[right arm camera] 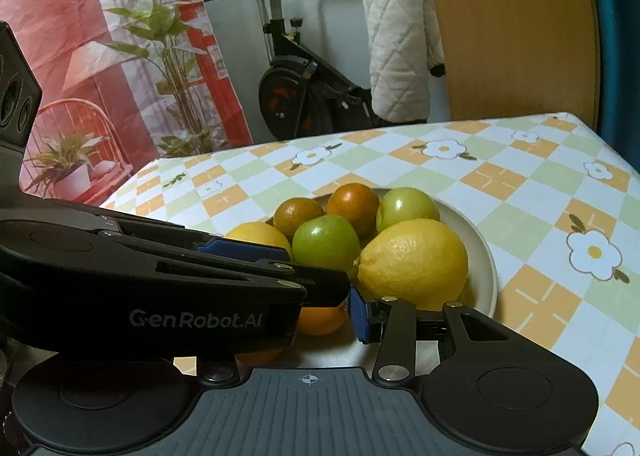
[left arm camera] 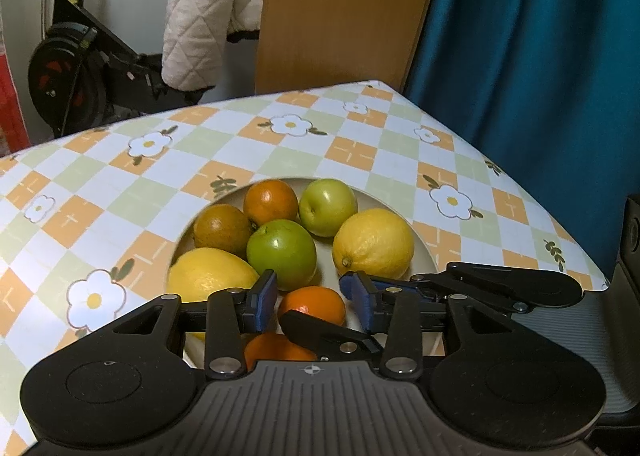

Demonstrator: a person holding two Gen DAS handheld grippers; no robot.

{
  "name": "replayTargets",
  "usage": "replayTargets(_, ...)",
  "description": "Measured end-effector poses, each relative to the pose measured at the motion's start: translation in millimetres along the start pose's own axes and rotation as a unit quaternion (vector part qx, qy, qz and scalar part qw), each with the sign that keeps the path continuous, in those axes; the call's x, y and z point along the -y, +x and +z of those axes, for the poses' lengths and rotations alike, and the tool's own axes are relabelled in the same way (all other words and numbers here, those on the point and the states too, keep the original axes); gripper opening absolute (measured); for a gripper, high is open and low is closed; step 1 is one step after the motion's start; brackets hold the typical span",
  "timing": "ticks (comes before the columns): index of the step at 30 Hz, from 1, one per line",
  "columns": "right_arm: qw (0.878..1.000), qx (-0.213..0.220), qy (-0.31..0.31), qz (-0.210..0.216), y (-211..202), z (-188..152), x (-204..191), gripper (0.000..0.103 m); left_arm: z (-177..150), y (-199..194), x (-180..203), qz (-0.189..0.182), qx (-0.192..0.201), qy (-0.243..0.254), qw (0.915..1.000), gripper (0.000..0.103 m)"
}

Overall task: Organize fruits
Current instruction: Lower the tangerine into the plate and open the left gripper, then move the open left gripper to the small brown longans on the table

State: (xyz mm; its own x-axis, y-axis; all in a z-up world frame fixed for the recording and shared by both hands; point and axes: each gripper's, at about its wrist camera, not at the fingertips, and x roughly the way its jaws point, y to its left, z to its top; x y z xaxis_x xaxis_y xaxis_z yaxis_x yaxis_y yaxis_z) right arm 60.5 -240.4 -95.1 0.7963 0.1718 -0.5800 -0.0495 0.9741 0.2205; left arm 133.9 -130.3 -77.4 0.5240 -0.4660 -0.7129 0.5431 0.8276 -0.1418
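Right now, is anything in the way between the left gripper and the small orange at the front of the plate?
Yes. The orange sits between the left gripper's blue pads, but a black finger of the right gripper reaches in from the right and lies across the orange's near side. Nothing else visible blocks it.

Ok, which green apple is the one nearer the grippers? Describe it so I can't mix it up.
Start at the pale round plate on the flowered checked tablecloth. In the middle of the fruit pile sits the green apple, between the two lemons. It is the darker, glossier green one; the other apple is paler, yellowish and lies further back beside an orange.
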Motion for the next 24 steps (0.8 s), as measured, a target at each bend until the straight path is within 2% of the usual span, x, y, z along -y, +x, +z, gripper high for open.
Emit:
replayTargets(6,1.0,0.017,-0.003,-0.009,-6.0,2.0,-1.0,0.04,-1.8,-19.2,-2.9,0.029,0.035,-0.01,0.9989,0.051)
replayTargets(7,1.0,0.019,-0.002,-0.011,-7.2,1.7,-1.1,0.04,-3.0,-22.6,-4.8,0.037,0.041,-0.015,0.9983,0.058)
replayTargets(9,1.0,0.024,-0.002,-0.013,-9.3,1.2,-2.0,0.04,-4.2,-28.7,-8.1,0.052,0.053,-0.027,0.9969,0.064)
replayTargets(16,0.999,0.041,-0.01,-0.019,-16.8,0.5,-8.0,0.041,-13.8,-47.6,-24.2,0.084,0.075,-0.068,0.9913,0.064)
replayTargets(24,0.999,0.046,-0.022,-0.019,-22.1,0.2,-19.1,0.041,-26.3,-60.3,-41.7,0.092,0.076,-0.098,0.9879,0.064)
